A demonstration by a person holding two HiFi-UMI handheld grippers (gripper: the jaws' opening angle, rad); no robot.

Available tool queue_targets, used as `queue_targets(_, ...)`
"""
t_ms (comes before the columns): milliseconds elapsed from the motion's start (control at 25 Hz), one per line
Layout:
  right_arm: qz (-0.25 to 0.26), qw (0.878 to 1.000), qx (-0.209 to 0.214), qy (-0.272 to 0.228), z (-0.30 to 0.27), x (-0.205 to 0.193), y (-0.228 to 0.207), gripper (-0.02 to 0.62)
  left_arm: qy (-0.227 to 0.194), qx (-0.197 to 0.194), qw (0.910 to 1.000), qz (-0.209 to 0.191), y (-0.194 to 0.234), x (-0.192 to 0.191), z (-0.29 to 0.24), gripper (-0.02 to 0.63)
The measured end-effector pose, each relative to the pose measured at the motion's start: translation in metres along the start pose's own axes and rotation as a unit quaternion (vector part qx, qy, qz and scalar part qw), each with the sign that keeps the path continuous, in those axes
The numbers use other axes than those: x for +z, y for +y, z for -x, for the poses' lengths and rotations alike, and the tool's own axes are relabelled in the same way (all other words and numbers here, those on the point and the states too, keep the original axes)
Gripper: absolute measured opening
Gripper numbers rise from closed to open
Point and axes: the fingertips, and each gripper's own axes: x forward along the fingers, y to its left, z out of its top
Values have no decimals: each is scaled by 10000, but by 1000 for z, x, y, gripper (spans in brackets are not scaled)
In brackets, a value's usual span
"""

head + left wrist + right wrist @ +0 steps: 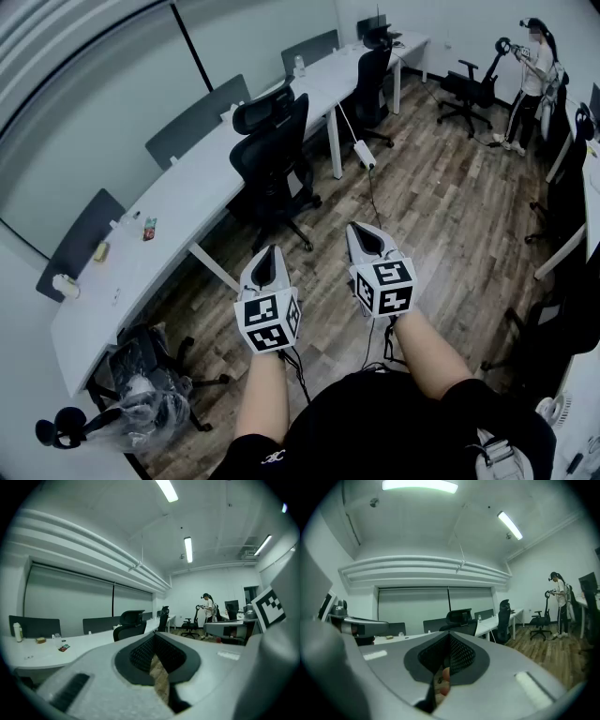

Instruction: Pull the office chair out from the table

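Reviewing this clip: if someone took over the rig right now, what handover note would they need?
Left tool: shut, empty, held out roughly level over the wooden floor.
Right tool: shut, empty, beside the left one.
Office chair: black, with a headrest, straight ahead, pushed in at the long white table. Neither tool touches it.
Done: nothing yet; the chair is not pulled out.
Left: step up, open a tool, grip the chair, probably at its back, and draw it away from the table.
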Motion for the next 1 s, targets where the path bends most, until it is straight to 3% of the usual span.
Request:
queue_targets(400,-361,9990,129,-211,-4,7,-37,8,47,108,9999,-58,-19,3,-24,11)
queue_targets(1000,-175,9990,403,-23,-16,7,-110,9,123,416,9991,-9,-67,4,-75,11)
